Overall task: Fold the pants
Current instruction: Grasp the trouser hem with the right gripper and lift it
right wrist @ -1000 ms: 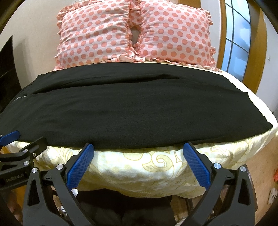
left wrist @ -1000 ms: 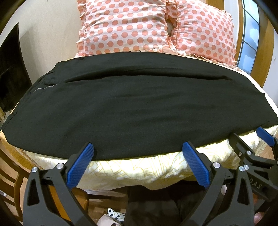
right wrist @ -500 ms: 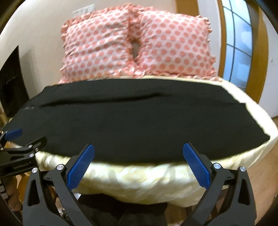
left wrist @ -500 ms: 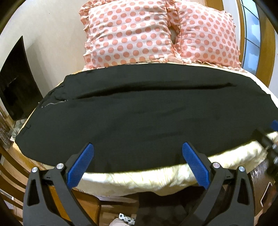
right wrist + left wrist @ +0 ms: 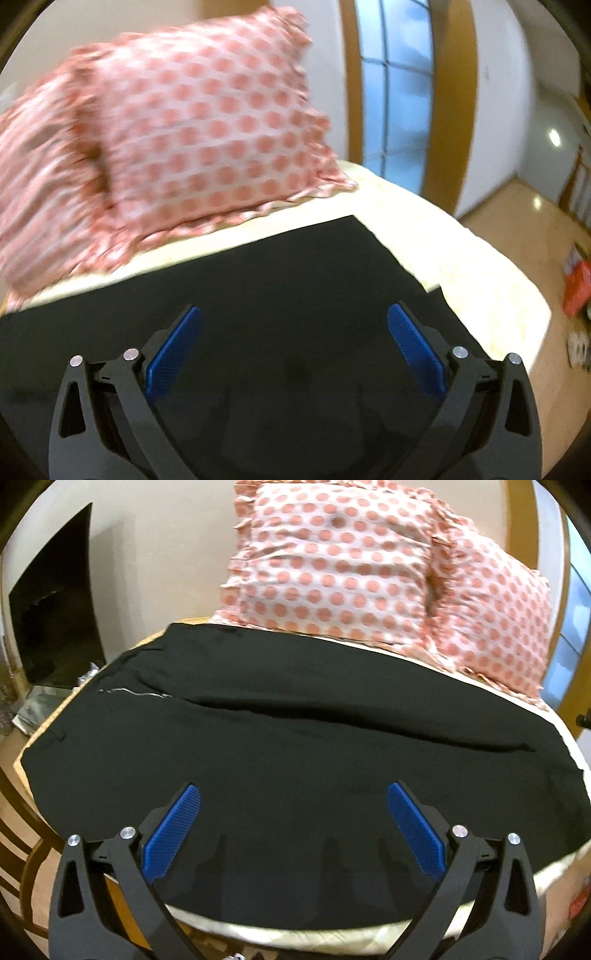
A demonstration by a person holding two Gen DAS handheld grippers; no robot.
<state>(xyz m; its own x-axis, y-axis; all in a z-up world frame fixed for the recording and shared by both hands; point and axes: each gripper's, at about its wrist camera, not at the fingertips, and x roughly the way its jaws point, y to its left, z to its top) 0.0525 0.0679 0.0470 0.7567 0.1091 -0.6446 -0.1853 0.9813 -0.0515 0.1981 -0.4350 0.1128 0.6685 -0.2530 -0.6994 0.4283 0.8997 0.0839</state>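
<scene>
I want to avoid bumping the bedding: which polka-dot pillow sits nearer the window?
The right-hand pink polka-dot pillow, whose corner reaches toward the arched blue window. The other pink polka-dot pillow lies further left, toward the wall.

I am in a bedroom of a home.

A bed (image 5: 332, 928) with a pale yellow patterned cover fills the lower half of both my views, and two pink pillows with coral dots and frilled edges (image 5: 332, 557) lean on a cream wall across the top. A dark flat screen (image 5: 55, 602) stands at the upper left of my left view. In my right view a tall window with blue panes in a wooden frame (image 5: 399, 88) rises at top centre, and a polished tan floor (image 5: 517, 218) runs along the right.
</scene>
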